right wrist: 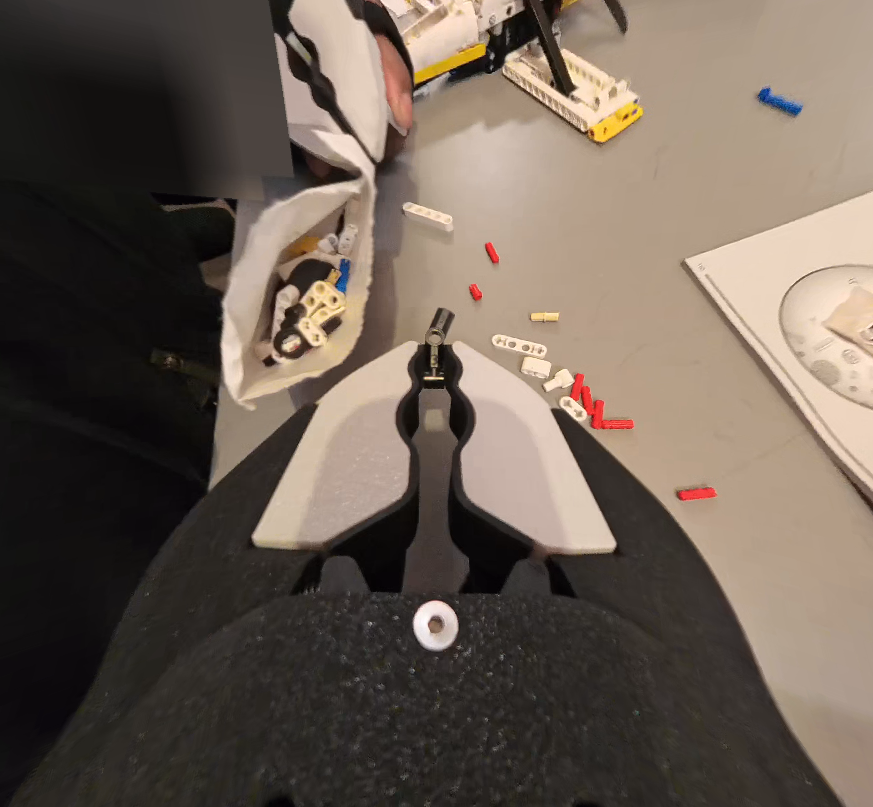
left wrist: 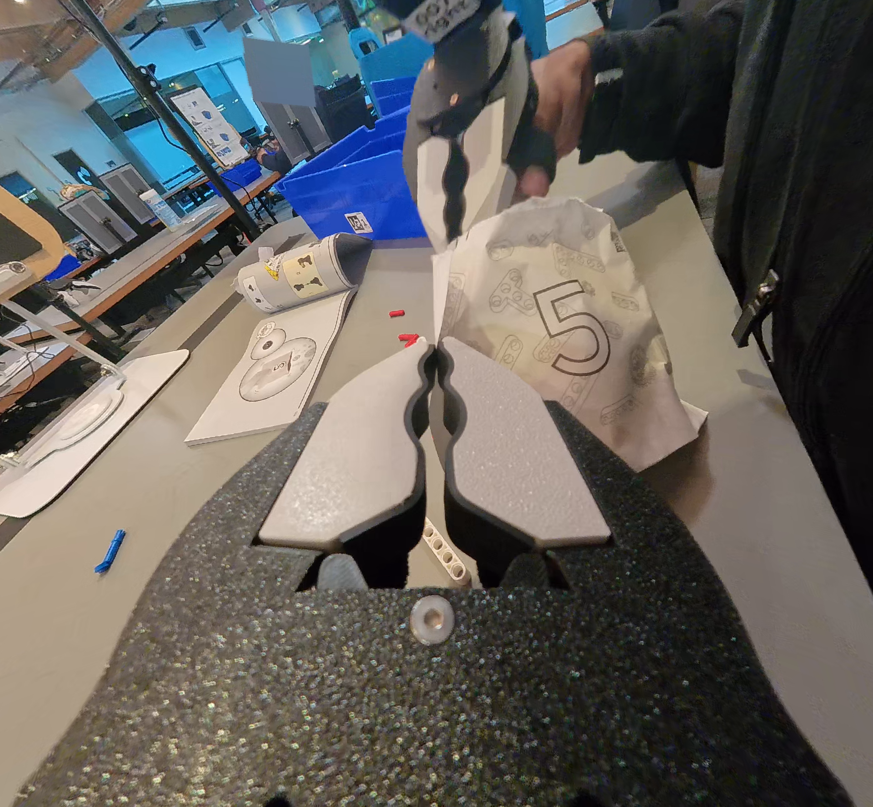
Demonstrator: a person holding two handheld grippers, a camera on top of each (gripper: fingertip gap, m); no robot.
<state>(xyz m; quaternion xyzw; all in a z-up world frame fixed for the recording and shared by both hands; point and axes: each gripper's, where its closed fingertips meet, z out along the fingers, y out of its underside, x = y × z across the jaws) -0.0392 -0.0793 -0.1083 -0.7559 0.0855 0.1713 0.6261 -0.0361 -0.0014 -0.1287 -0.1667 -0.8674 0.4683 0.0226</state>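
Note:
My left gripper (left wrist: 435, 352) is shut on the side edge of a white paper bag (left wrist: 567, 312) printed with part outlines and holds its mouth open. In the right wrist view the bag (right wrist: 245, 274) shows several white, black and blue building pieces inside, with the left gripper (right wrist: 373, 156) at its rim. My right gripper (right wrist: 434, 354) is shut on a small black connector piece (right wrist: 437, 331), just right of the bag's mouth and above the grey table (right wrist: 614, 217). The right gripper also shows in the left wrist view (left wrist: 449, 227), above the bag's top edge.
Loose red pins (right wrist: 595, 406), white beams (right wrist: 427, 216) and a tan pin (right wrist: 544, 316) lie on the table. An open instruction booklet (left wrist: 264, 383) lies to the left, blue bins (left wrist: 359, 184) behind it. A part-built white and yellow model (right wrist: 519, 19) stands farther off. A person in black (left wrist: 803, 264) stands close. Tip to tip, the grippers are about 9 cm apart. From the right gripper's tips to the tan pin (right wrist: 544, 316) is close to 9 cm.

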